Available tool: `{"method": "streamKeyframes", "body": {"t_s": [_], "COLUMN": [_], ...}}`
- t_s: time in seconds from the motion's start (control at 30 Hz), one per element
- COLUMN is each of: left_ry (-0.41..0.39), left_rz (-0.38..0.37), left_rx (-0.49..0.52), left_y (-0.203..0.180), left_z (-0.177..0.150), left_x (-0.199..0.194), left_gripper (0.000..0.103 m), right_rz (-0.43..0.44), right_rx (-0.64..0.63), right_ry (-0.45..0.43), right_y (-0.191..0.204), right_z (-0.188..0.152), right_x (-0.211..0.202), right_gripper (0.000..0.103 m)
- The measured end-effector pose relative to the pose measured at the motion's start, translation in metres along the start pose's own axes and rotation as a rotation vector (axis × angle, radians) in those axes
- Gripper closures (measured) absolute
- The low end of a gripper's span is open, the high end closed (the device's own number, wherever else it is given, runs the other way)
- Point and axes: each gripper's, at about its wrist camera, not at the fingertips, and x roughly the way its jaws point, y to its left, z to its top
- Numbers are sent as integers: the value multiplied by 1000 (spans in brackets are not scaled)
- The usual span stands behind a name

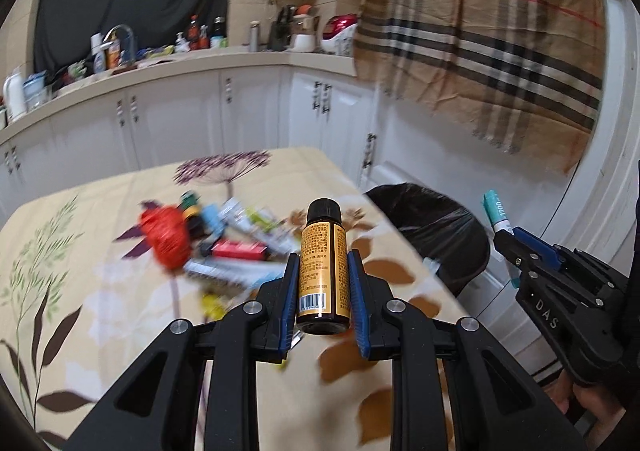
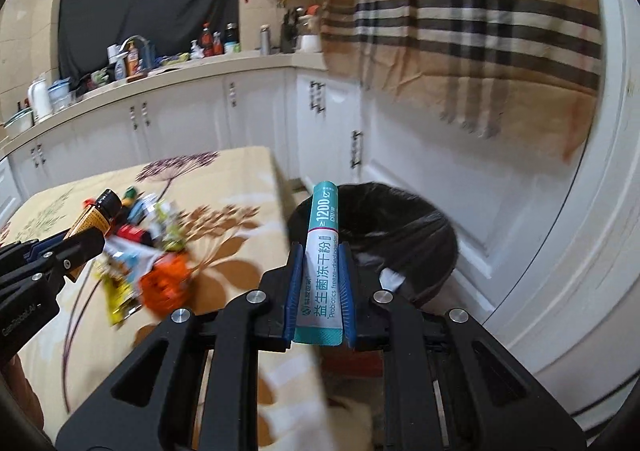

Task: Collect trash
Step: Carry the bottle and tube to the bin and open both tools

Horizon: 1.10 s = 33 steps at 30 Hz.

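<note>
Bin (image 2: 400, 235), lined with a black bag and open-mouthed, stands on the floor just beside the right edge of the tabletop (image 1: 80, 251); it is the largest item and, by judgement, a soft-walled target that needs no handling. Trash pile (image 1: 208, 235) lies near the middle of the tabletop, towards its far edge: crumpled red wrapper, sachets and small packets, blurred in both views, likely light and crushable, best taken by a flat edge. Bottle (image 1: 323, 267), amber with orange label and black cap, is clamped at its lower body by the left gripper (image 1: 323, 287), held above the tabletop's right portion; it looks rigid and smooth, so probably slippery, and a mid-body hold seems sound. Sachet (image 2: 323, 263), a teal-and-white probiotic stick, is pinched across its lower half by the right gripper (image 2: 320, 291), in front of the bin's mouth; judged light, flexible and liable to bend.
</note>
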Motion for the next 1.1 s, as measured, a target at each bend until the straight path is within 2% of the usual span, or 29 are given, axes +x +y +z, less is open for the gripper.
{"method": "streamKeyframes", "body": {"t_s": [0.3, 0.53, 1.1], "left_ry": [-13, -17, 54], "left_rz": [-28, -37, -15], "left_rx": [57, 96, 140], "left_y": [-47, -78, -111], "left_z": [34, 59, 84], "left_x": [44, 89, 178], "left_gripper": [78, 78, 78], "right_rz": [-46, -65, -122], "right_rx": [9, 36, 131], "right_ry": [-34, -23, 15], "right_y": [-34, -56, -101], "right_z": [23, 35, 50], "right_x": [36, 71, 144], "right_gripper": [85, 85, 84]}}
